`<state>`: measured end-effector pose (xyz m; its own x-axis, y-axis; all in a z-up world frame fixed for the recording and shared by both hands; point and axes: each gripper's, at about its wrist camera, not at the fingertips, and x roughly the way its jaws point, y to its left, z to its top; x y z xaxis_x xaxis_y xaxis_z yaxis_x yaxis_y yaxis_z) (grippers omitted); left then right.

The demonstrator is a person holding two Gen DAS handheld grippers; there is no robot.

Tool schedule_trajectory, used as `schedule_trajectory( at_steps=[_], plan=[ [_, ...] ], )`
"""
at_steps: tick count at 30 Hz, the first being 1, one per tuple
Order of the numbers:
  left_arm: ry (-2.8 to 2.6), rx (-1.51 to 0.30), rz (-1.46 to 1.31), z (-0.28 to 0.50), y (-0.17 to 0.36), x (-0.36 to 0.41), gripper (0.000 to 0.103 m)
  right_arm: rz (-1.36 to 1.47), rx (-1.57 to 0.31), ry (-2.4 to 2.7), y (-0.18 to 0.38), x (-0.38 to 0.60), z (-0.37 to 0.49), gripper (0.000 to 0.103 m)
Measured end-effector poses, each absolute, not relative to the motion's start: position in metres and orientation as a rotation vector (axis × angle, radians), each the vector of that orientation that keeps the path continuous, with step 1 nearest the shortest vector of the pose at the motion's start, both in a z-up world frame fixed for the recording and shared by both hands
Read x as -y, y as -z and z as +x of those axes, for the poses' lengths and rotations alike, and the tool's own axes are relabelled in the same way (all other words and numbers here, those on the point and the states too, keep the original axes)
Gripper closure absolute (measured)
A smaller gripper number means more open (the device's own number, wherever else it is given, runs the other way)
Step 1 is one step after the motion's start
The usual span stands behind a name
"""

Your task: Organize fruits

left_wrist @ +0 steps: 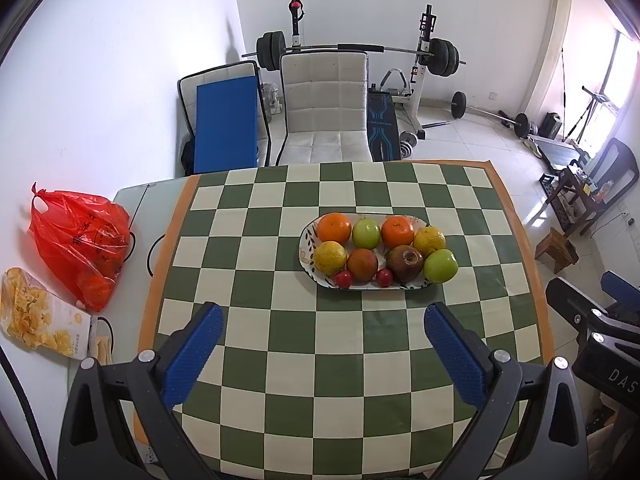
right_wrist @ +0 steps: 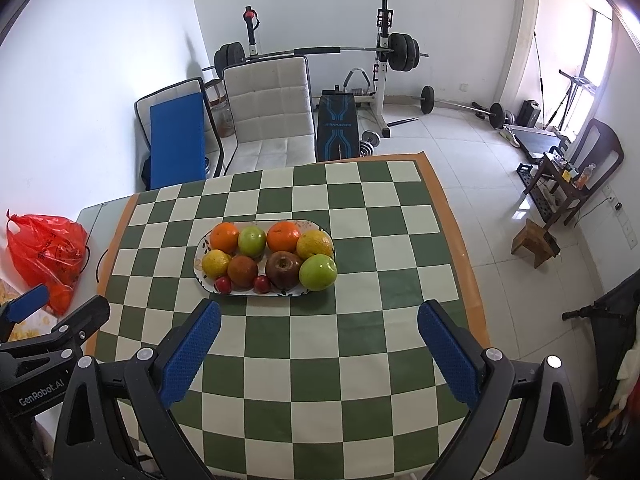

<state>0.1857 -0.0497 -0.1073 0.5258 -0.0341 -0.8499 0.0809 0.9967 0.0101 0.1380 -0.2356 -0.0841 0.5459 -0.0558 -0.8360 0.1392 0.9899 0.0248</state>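
An oval patterned plate [left_wrist: 310, 236] [right_wrist: 202, 272] sits on the checkered tablecloth [left_wrist: 256, 264] and holds several fruits: oranges [left_wrist: 334, 227] [right_wrist: 225, 237], green apples [left_wrist: 440, 266] [right_wrist: 318, 272], yellow citrus [left_wrist: 329, 257], a brown apple [left_wrist: 405, 263] [right_wrist: 283, 268] and two small red fruits [left_wrist: 343, 279] [right_wrist: 261, 283]. My left gripper [left_wrist: 324, 320] hangs open over the cloth, nearer than the plate, nothing between its blue pads. My right gripper [right_wrist: 319, 318] is open too, just short of the plate and empty.
A red plastic bag [left_wrist: 80, 240] [right_wrist: 44, 252] with orange fruit and a yellow snack packet [left_wrist: 36, 316] lie at the table's left. A white chair [left_wrist: 324, 112] and weight bench stand beyond the far edge. The floor drops off to the right.
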Motion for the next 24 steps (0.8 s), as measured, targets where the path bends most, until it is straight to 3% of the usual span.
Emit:
schedule_trajectory(
  at_steps=[24],
  plan=[
    [0.075, -0.995, 0.053, 0.1845, 0.1047, 0.0554, 0.0, 0.091, -0.988, 0.116, 0.0799, 0.2357, 0.136, 0.002]
  ],
)
